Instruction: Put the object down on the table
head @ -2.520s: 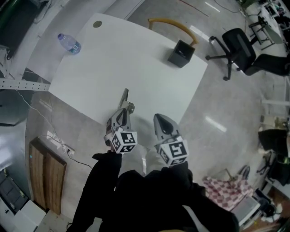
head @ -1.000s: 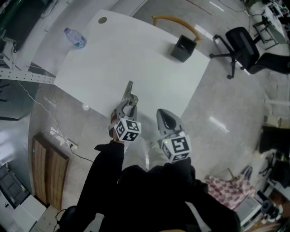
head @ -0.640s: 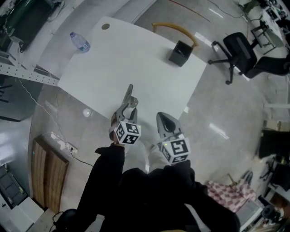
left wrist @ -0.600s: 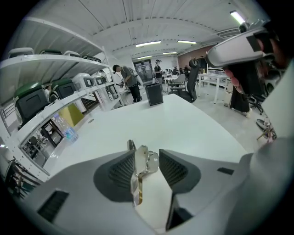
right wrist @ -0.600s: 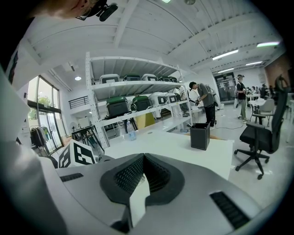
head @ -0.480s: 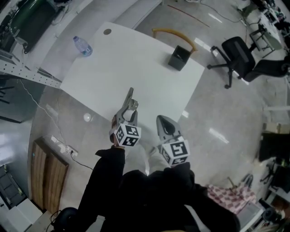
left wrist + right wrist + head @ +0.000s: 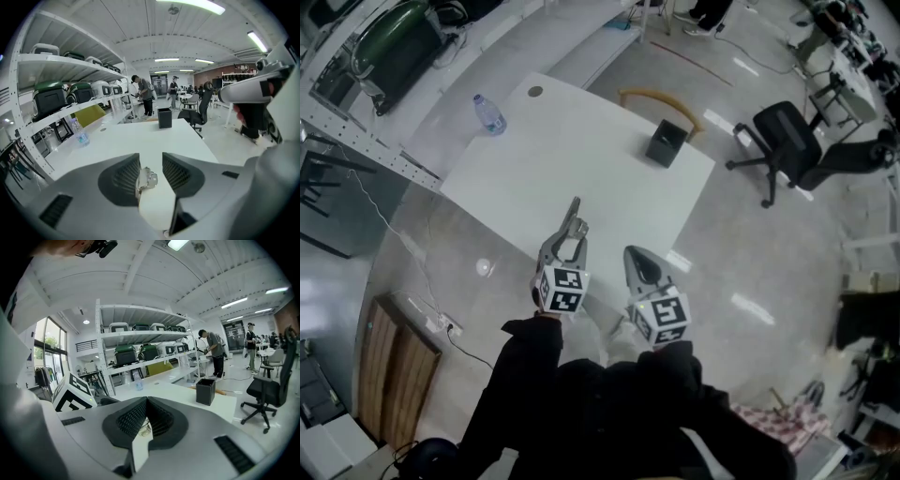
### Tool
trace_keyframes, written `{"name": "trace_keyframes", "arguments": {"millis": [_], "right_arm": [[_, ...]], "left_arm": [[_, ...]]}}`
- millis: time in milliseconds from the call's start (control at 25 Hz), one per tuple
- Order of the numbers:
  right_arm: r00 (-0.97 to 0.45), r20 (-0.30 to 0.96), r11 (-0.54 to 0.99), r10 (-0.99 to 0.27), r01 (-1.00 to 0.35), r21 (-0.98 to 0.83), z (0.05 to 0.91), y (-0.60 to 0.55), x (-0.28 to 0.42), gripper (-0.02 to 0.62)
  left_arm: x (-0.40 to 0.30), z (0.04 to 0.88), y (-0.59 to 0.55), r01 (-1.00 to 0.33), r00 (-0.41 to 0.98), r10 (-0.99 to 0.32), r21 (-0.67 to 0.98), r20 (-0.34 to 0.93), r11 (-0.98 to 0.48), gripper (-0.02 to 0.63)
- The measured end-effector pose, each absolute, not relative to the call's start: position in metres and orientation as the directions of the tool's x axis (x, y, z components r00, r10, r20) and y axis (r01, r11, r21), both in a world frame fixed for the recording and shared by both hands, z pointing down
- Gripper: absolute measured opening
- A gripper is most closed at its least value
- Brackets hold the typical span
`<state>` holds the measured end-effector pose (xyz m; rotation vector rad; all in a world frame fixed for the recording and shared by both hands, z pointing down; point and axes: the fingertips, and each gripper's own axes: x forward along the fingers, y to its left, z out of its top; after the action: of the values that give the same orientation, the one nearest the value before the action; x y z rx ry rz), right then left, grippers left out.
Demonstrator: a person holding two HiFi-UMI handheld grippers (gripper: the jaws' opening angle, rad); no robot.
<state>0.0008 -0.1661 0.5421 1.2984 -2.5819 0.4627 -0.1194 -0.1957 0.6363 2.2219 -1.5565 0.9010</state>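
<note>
Left tongs [image 7: 150, 161] grip a small metal object [image 7: 146, 178] over the tabletop's [image 7: 581, 150] near edge. Right tongs [image 7: 146, 401] are clenched and empty, just beside them.

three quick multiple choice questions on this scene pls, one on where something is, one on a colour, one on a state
1. Where is the water bottle?
A. on the white table, near its far left edge
B. on the floor
C. between a gripper's jaws

2. What colour is the open box on the table?
A. red
B. yellow
C. black

3. How do the jaws of the right hand-held gripper stand?
A. wide apart
B. closed together
C. clamped on the bottle

Answers:
1. A: the head view shows it upright on the tabletop by the far left edge.
2. C: it is dark black in both the head view and the right gripper view.
3. B: the right gripper view shows the two pads meeting at the tip.
</note>
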Motion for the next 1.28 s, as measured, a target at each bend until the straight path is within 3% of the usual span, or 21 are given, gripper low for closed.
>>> {"name": "trace_keyframes", "arguments": {"millis": [680, 920, 1080, 1280], "right_arm": [[-0.606, 0.261, 0.578, -0.751, -0.795, -0.184, 0.490, -0.150, 0.002, 0.002], [-0.611, 0.245, 0.584, -0.752, -0.791, -0.180, 0.474, -0.145, 0.000, 0.002], [-0.611, 0.237, 0.586, -0.756, -0.792, -0.172, 0.465, -0.144, -0.001, 0.002], [-0.620, 0.216, 0.597, -0.755, -0.785, -0.167, 0.453, -0.144, -0.004, 0.002]], "left_arm": [[-0.116, 0.547, -0.166, -0.961, 0.257, -0.840, 0.034, 0.477, -0.275, 0.138], [-0.112, 0.518, -0.157, -0.962, 0.264, -0.868, 0.051, 0.420, -0.268, 0.104], [-0.114, 0.500, -0.153, -0.966, 0.254, -0.891, 0.056, 0.377, -0.252, 0.035], [-0.118, 0.483, -0.147, -0.969, 0.249, -0.904, 0.090, 0.349, -0.232, 0.003]]}}
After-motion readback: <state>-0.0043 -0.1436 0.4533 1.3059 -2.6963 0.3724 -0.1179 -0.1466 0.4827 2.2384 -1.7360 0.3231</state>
